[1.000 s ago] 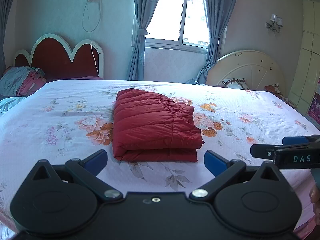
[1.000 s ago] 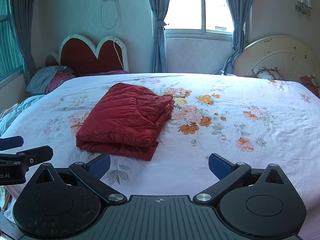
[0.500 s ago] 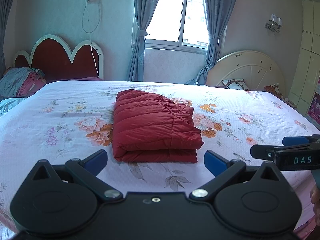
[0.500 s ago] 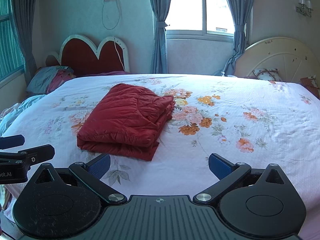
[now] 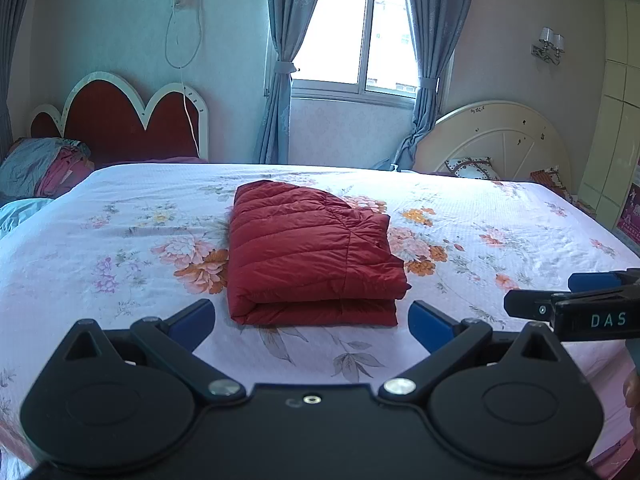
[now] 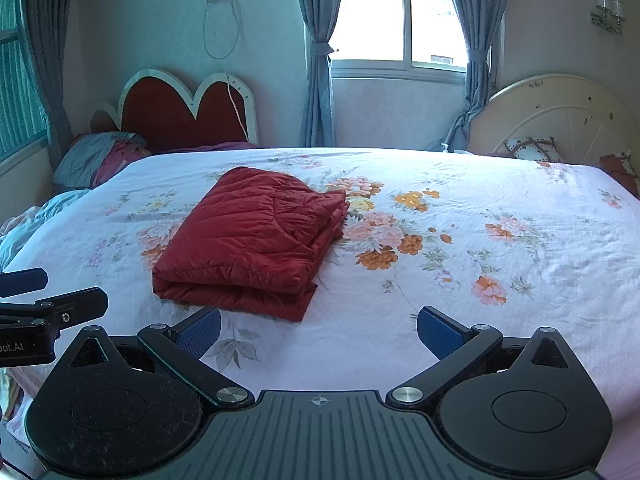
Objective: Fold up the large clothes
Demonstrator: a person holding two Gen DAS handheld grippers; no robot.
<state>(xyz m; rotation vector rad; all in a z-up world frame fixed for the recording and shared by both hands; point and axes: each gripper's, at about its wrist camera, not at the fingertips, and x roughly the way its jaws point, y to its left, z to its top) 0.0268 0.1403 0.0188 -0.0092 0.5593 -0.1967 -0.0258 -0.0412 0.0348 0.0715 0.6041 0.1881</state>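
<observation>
A bed [image 5: 120,240] with a white floral sheet filled the middle of both views. A red heart-shaped headboard [image 5: 120,120] was seen at upper left, a window [image 5: 360,40] with grey-blue curtains [image 5: 280,60] at top centre, and a cream round headboard [image 5: 500,140] at right. A pile of bedding [image 5: 36,168] was seen at the left edge, below the red headboard. A wall lamp [image 5: 548,44] was seen at upper right.

The jacket [image 5: 312,256], red and quilted, was seen folded into a thick rectangle on the sheet, at frame centre in the left view and left of centre in the right view [image 6: 248,240].

The left gripper [image 5: 311,320] was held over the near edge of the bed, jaws spread wide, nothing between the blue pads [image 5: 192,322]; the jacket's near fold was seen just beyond the gap, whether touched could not be told. The right gripper [image 6: 318,330] was likewise spread wide, nothing pinched, bare sheet between its pads [image 6: 438,332], jacket up and to the left of the gap.

In the left view only: white cabinets [image 5: 616,120] at far right, the right gripper's side at the right edge [image 5: 560,308]. In the right view only: a second window [image 6: 16,80] at far left, the left gripper's side at the left edge [image 6: 48,312].
</observation>
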